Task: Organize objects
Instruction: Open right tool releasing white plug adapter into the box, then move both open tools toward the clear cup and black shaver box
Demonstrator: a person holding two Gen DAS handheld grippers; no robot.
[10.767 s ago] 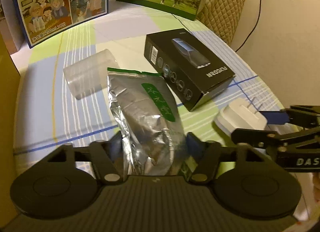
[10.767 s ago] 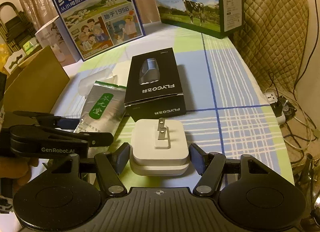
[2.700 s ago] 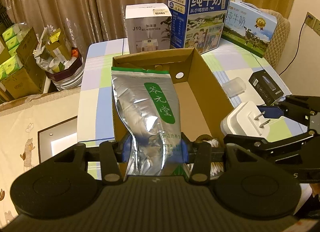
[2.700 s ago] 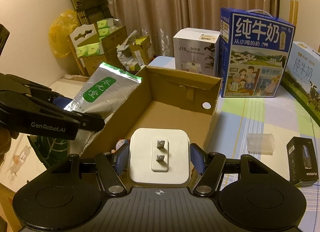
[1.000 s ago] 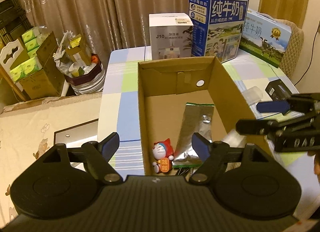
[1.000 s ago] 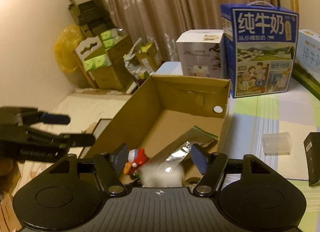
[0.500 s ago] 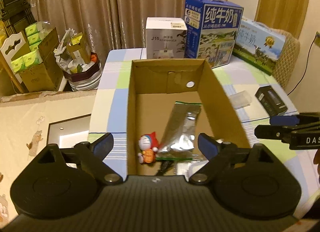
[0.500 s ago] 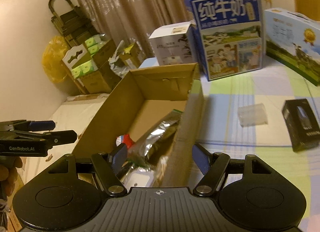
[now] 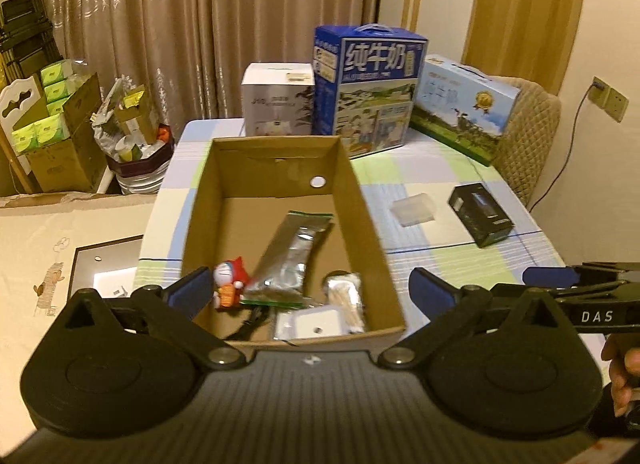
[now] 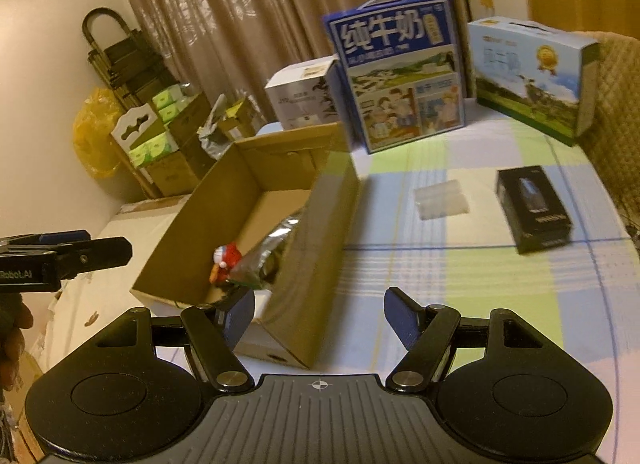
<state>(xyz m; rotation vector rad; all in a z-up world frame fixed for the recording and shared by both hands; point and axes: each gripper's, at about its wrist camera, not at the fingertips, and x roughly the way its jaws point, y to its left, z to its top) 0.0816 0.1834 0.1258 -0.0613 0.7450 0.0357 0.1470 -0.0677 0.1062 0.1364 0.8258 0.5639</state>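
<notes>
An open cardboard box stands on the checked tablecloth. Inside lie a silver foil pouch, a small red-and-blue cat figure, a white plug adapter and a pack of cotton swabs. My left gripper hangs open above the box's near end, empty. My right gripper is open and empty over the box's right wall, and appears in the left wrist view. On the cloth to the right lie a clear plastic case and a black product box.
At the table's far side stand a blue milk carton, a white appliance box and a light-blue milk box. A quilted chair sits at the right. Boxes and clutter fill the floor left.
Both grippers let go of the foil pouch and the plug adapter into the box. They have since lifted back, and the right one has swung right toward the cloth.
</notes>
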